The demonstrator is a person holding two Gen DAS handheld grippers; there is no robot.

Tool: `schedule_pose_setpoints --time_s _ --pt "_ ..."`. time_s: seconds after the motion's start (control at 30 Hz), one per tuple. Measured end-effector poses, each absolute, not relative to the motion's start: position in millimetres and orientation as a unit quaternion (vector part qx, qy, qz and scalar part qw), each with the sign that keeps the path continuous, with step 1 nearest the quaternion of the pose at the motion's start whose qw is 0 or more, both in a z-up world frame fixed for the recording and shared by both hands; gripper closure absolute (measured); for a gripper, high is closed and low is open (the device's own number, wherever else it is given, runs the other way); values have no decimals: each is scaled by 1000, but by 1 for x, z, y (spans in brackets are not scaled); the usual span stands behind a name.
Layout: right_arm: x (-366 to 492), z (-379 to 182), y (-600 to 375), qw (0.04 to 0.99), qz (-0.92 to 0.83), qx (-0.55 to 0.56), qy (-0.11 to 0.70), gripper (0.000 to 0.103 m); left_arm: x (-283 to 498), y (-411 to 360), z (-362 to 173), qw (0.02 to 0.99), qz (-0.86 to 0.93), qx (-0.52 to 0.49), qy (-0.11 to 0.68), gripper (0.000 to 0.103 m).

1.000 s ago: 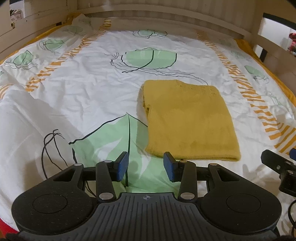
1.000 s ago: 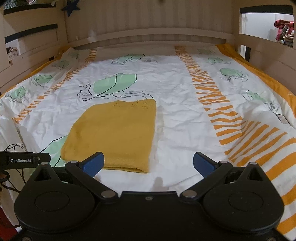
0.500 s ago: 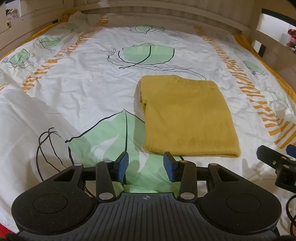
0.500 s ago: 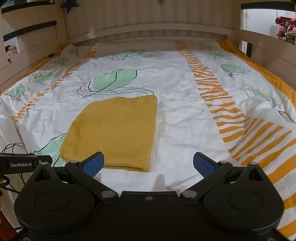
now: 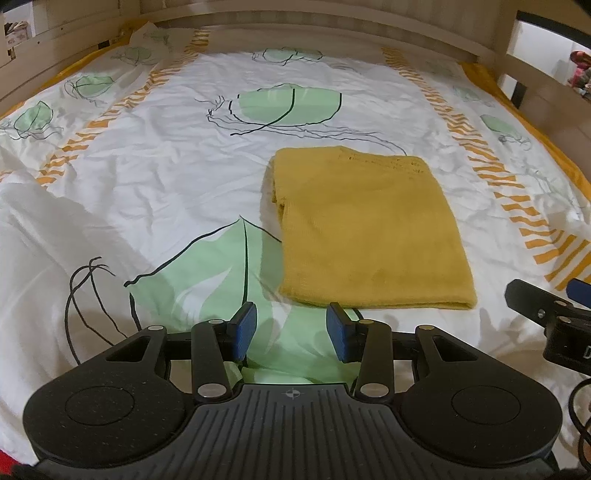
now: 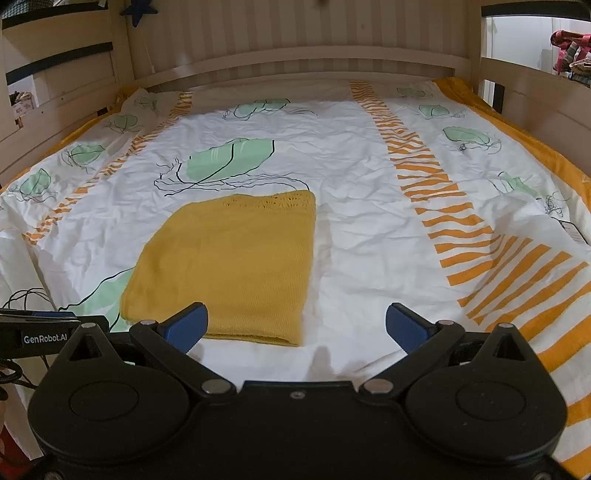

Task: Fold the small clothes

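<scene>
Nothing has moved: the folded mustard-yellow knitted garment point(image 5: 369, 229) still lies mid-bed.
Both left tongs point(image 5: 291, 336) and right tongs point(image 6: 295, 326) hover apart, empty, just short of its near edge.

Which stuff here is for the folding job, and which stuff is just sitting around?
For the job:
- folded yellow knit garment
- left hand-held gripper, open and empty
- right hand-held gripper, open and empty

Just there:
- leaf-print duvet
- wooden bed frame
- blue star

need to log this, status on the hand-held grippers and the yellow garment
Left hand-held gripper and right hand-held gripper open, empty. Yellow garment folded on bedspread. Nothing in the way.
</scene>
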State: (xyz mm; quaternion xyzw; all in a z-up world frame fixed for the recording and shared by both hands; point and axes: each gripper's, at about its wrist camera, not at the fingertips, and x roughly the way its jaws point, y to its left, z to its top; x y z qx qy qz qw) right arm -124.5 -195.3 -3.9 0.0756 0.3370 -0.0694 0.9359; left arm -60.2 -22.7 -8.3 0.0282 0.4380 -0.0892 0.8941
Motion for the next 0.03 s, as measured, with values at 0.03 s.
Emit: schedule_pose_setpoints --time_s 0.03 --pt "-124 -4 -196 936 -70 75 337 1 -60 -23 -8 894 -89 28 437 63"
